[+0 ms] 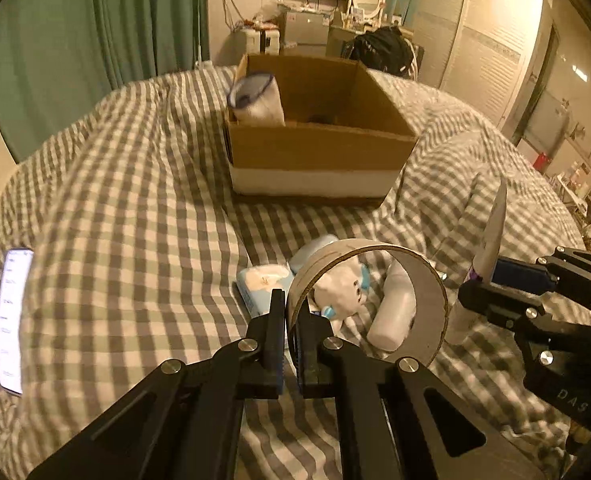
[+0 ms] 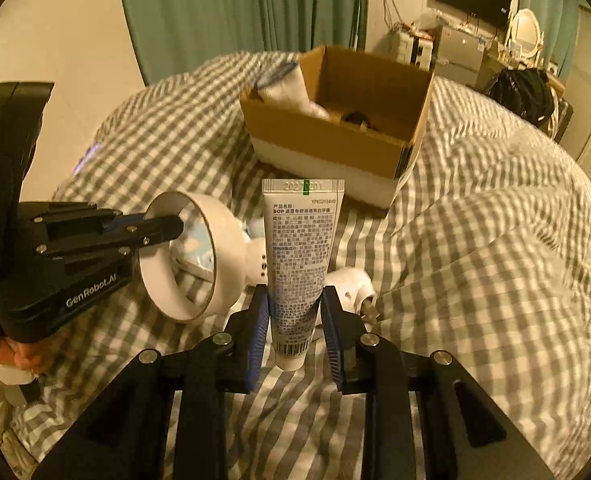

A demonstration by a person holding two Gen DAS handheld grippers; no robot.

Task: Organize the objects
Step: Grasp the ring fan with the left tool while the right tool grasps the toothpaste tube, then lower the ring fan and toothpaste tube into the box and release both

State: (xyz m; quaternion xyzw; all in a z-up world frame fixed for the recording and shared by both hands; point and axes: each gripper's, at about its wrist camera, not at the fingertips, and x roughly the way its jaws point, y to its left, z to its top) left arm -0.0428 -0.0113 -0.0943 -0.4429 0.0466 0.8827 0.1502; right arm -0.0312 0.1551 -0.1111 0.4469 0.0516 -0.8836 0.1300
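- left gripper [image 1: 291, 312] is clamped on the wall of a cardboard tape ring [image 1: 369, 300], one finger inside the ring and one outside, holding it up on edge over the bed [image 1: 135, 200]
- right gripper [image 2: 294, 312] has its fingers pinched on a white toothpaste tube [image 2: 300, 256], lower half between the pads, crimped end pointing up and away, cap end toward the camera
- from the right wrist view the ring sits just left of the tube, close but not touching as far as I can see
- right under both grippers there's a little pile on the checked bedcover: a small white plush toy [image 1: 345, 288] seen through the ring, a white bottle [image 1: 393, 314] lying on its side beside it, and a tissue pack [image 1: 261, 286] to the left
- further out, an open cardboard box [image 1: 315, 148] sits on the bed, with a white rolled thing with a blue rim [image 1: 255, 100] leaning in its left corner, plus something dark at the bottom I can't make out
- a lit phone [image 1: 13, 320] lies at the far left edge of the bed
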